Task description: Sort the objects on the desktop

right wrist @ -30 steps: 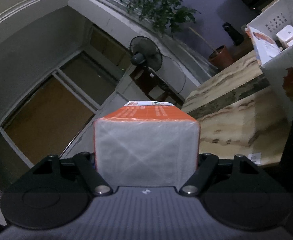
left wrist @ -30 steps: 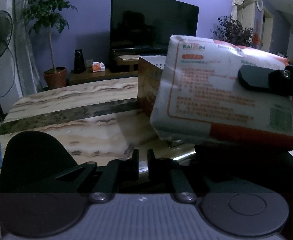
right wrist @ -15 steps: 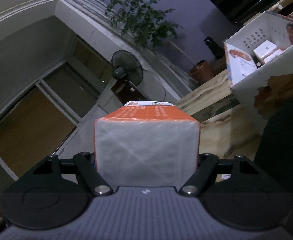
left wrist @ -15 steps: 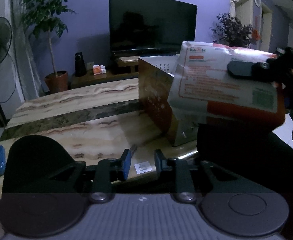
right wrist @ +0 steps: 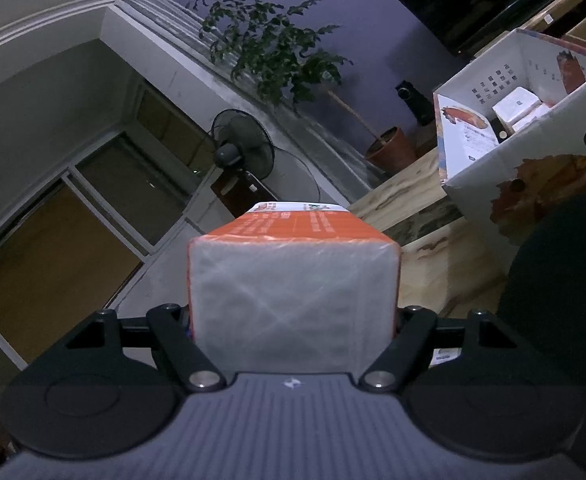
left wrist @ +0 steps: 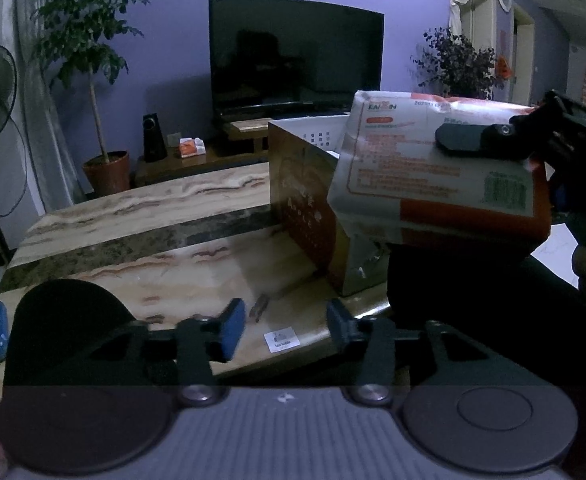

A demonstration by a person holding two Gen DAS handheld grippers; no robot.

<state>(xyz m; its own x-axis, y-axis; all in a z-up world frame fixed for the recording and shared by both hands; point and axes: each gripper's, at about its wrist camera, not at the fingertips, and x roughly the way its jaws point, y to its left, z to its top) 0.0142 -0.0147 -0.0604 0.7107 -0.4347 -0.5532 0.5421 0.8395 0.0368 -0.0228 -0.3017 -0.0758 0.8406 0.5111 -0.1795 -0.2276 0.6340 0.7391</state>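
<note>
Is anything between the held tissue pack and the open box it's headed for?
Nothing visible. The tissue pack, clamped in the right gripper, hangs beside the open box; only the box's near wall stands between.

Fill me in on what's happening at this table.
A person is sorting things into the cardboard box on the marble table, one tool in each hand. The right tool grips an orange-and-white tissue pack, held in the air beside the box, not yet inside. The left tool is empty, its jaws opening above the table's near edge. The box already holds a few small packages.
</note>
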